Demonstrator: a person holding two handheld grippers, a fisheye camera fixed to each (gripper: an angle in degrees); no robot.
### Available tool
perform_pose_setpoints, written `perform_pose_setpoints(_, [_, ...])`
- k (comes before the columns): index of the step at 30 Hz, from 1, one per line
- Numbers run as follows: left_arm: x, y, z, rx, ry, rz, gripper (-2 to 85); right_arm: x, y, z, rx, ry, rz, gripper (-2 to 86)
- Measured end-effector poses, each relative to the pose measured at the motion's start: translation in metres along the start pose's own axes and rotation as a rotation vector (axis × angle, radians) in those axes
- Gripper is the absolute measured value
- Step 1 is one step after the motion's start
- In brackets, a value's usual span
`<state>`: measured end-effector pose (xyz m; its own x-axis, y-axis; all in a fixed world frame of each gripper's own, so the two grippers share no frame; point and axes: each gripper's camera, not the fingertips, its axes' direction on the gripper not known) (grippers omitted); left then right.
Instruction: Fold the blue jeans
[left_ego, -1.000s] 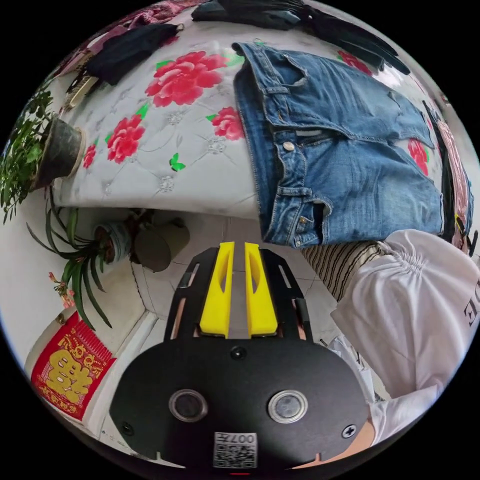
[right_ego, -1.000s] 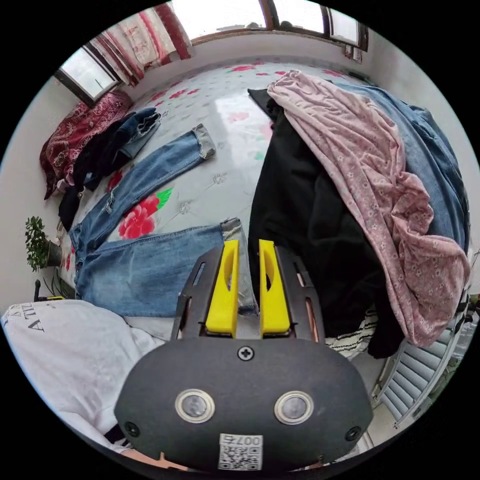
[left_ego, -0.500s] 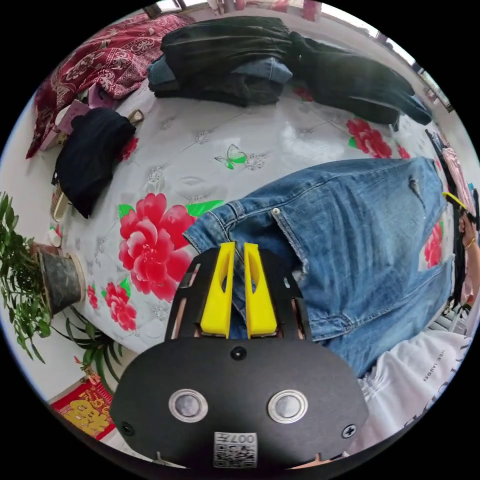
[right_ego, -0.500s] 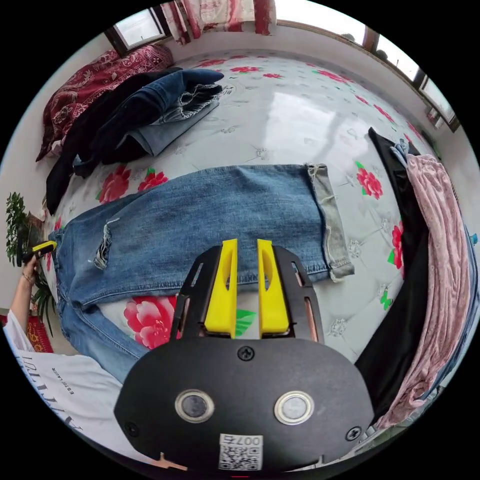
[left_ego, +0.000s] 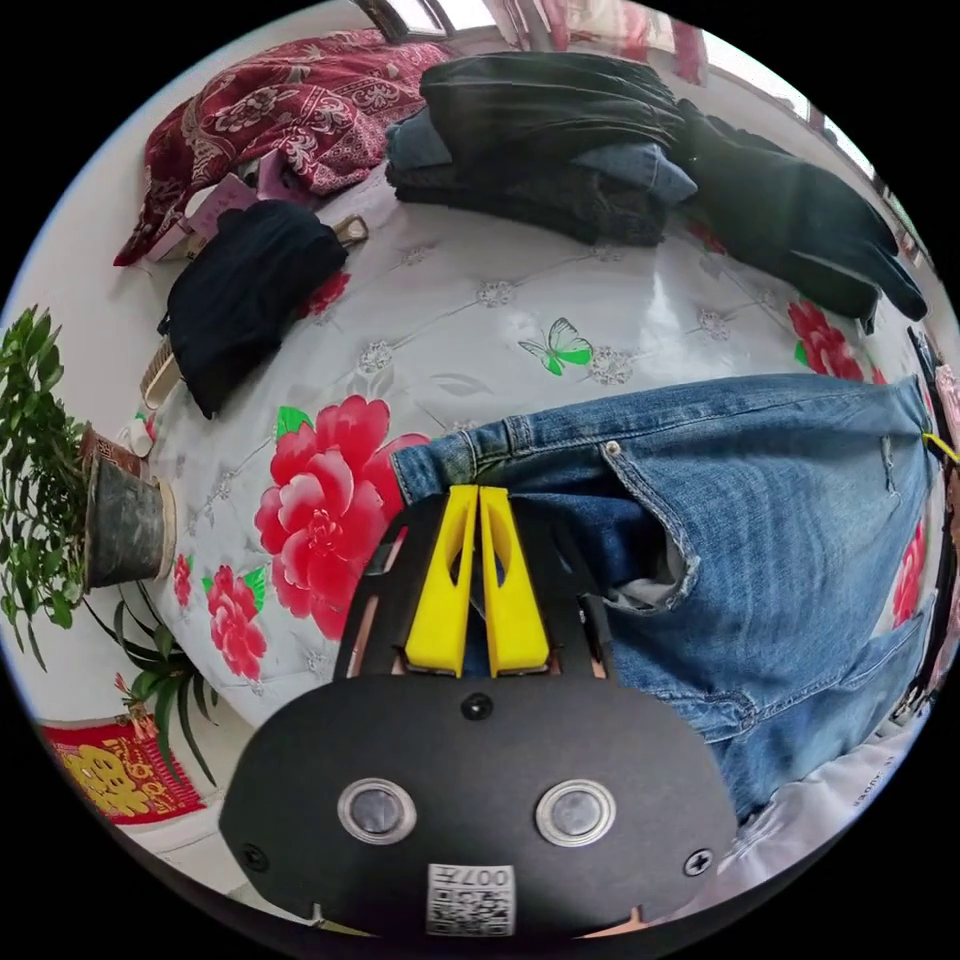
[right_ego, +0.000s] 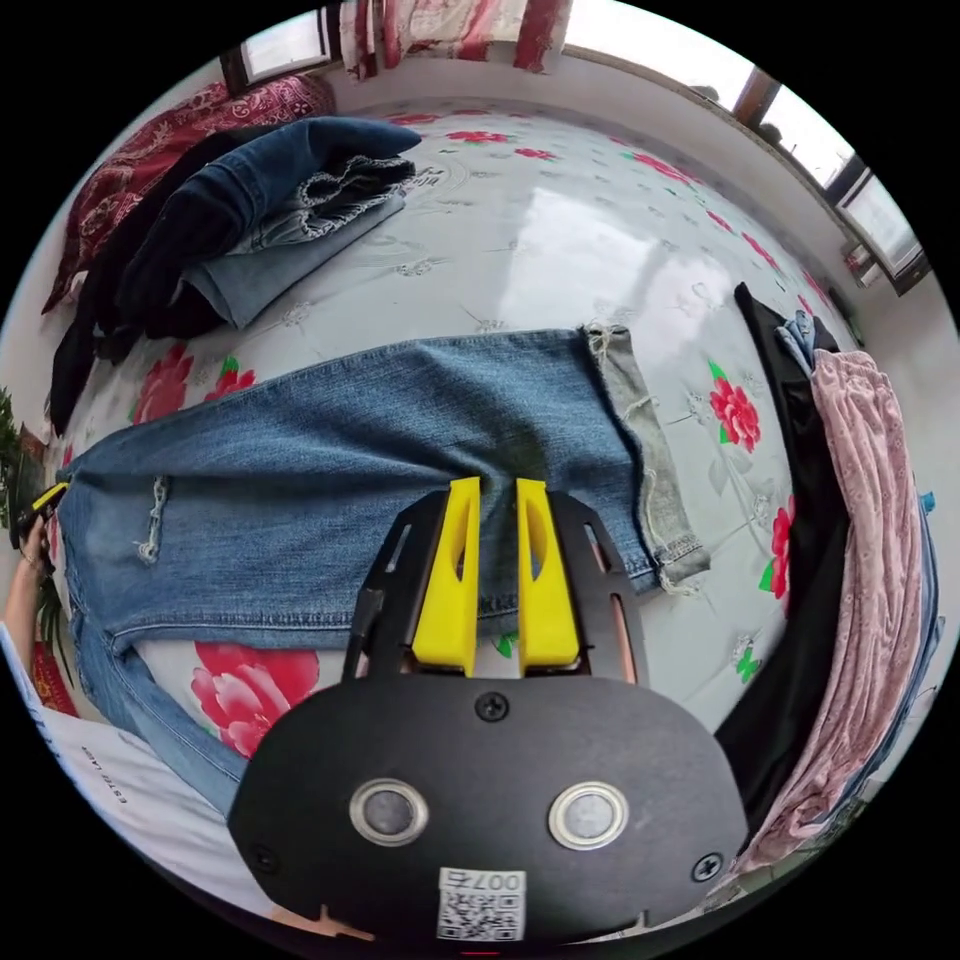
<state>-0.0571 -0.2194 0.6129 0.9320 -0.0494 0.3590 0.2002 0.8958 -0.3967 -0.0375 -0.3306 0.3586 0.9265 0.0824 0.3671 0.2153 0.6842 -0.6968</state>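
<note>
Lying flat on the glossy quilted floral bedspread (left_ego: 480, 320), the blue jeans (left_ego: 760, 520) show coarse denim. Left gripper (left_ego: 478, 500): yellow jaws pinched together on the waistband. Right gripper (right_ego: 497, 492): jaws narrowly parted over a leg near the frayed cuff (right_ego: 640, 440), gripping nothing.

Blue jeans (left_ego: 760, 520); white bedcover (right_ego: 560, 230) (red flowers); yellow-jawed claw (left_ego: 478, 498)

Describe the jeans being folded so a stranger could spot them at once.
On the white flower-printed bed cover, find the light blue denim jeans lying flat in the middle. Unlike the folded dark garment stack, they are spread out, with a ripped knee and frayed, turned-up cuff.
</note>
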Motion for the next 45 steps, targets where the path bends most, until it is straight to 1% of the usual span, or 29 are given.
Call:
perform_pose_setpoints(1, [-0.01,0.009,-0.001,-0.02,0.072,-0.047,0.2,0.004,0.002,-0.007,-0.009,0.005,0.035,6.4])
perform_pose_setpoints(2, [-0.016,0.015,-0.003,-0.024,0.099,-0.079,0.5,0.006,0.006,-0.014,0.009,0.0,0.042,6.4])
perform_pose_setpoints(4, [-0.035,0.053,-0.027,0.064,0.174,-0.169,4.0,0.016,0.033,-0.049,0.128,-0.105,0.05,7.0])
perform_pose_setpoints(6, [-0.049,0.092,-0.046,0.108,0.217,-0.228,5.0,0.029,0.062,-0.067,0.15,-0.203,0.071,7.5])
perform_pose_setpoints(7, [-0.058,0.123,-0.057,0.129,0.244,-0.267,5.6,0.039,0.087,-0.075,0.144,-0.275,0.082,7.8])
perform_pose_setpoints(8, [-0.062,0.141,-0.061,0.137,0.254,-0.289,5.7,0.044,0.1,-0.077,0.135,-0.304,0.09,8.0])
perform_pose_setpoints(10, [-0.079,0.217,-0.074,0.146,0.275,-0.395,6.1,0.066,0.159,-0.083,0.085,-0.376,0.145,8.6])
perform_pose_setpoints(11, [-0.084,0.237,-0.075,0.147,0.282,-0.429,6.2,0.073,0.175,-0.084,0.072,-0.387,0.167,8.8])
perform_pose_setpoints(13, [-0.102,0.317,-0.075,0.124,0.31,-0.585,7.1,0.103,0.243,-0.086,0.031,-0.429,0.31,9.8])
perform_pose_setpoints(14, [-0.106,0.336,-0.073,0.114,0.317,-0.624,7.6,0.112,0.261,-0.086,0.022,-0.441,0.357,10.0])
perform_pose_setpoints(16, [-0.121,0.401,-0.062,0.069,0.363,-0.753,8.8,0.147,0.33,-0.085,-0.018,-0.429,0.565,10.6])
perform_pose_setpoints(17, [-0.123,0.414,-0.059,0.064,0.379,-0.772,9.3,0.155,0.347,-0.085,-0.023,-0.415,0.614,10.6])
perform_pose_setpoints(19, [-0.131,0.449,-0.043,0.044,0.441,-0.812,10.8,0.184,0.404,-0.084,-0.024,-0.422,0.791,10.5])
perform_pose_setpoints(22, [-0.132,0.465,-0.015,0.063,0.524,-0.822,11.3,0.209,0.45,-0.071,0.002,-0.524,0.923,10.1])
perform_pose_setpoints(24, [-0.13,0.464,0.004,0.072,0.599,-0.825,10.4,0.217,0.463,-0.066,0.011,-0.525,0.934,9.6])
perform_pose_setpoints(26, [-0.131,0.462,0.017,0.067,0.621,-0.838,8.6,0.223,0.471,-0.066,0.027,-0.558,0.927,9.0])
perform_pose_setpoints(29, [-0.142,0.466,0.03,0.07,0.682,-0.88,4.8,0.234,0.477,-0.059,0.098,-0.69,0.89,6.5])
perform_pose_setpoints(30, [-0.148,0.47,0.032,0.087,0.75,-0.875,4.1,0.239,0.477,-0.052,0.117,-0.763,0.903,4.8])
perform_pose_setpoints(31, [-0.155,0.475,0.032,0.121,0.819,-0.889,3.5,0.243,0.476,-0.048,0.147,-0.814,0.911,3.3])
perform_pose_setpoints(32, [-0.159,0.478,0.03,0.149,0.852,-0.897,3.3,0.245,0.475,-0.049,0.165,-0.824,0.912,2.6])
perform_pose_setpoints(34, [-0.173,0.488,0.016,0.304,0.999,-0.907,2.6,0.251,0.471,-0.062,0.285,-0.898,0.893,0.8])
perform_pose_setpoints(35, [-0.176,0.489,0.012,0.343,1.034,-0.91,2.4,0.253,0.469,-0.066,0.324,-0.93,0.882,0.6])
perform_pose_setpoints(37, [-0.184,0.488,-0.004,0.438,1.12,-0.897,2.0,0.259,0.464,-0.086,0.472,-1.054,0.834,0.1])
perform_pose_setpoints(41, [-0.19,0.471,-0.029,0.546,1.188,-0.86,2.0,0.264,0.449,-0.118,0.634,-1.134,0.769,-0.1])
perform_pose_setpoints(45, [-0.193,0.456,-0.045,0.565,1.171,-0.95,2.1,0.261,0.434,-0.138,0.719,-1.135,0.757,-0.2])
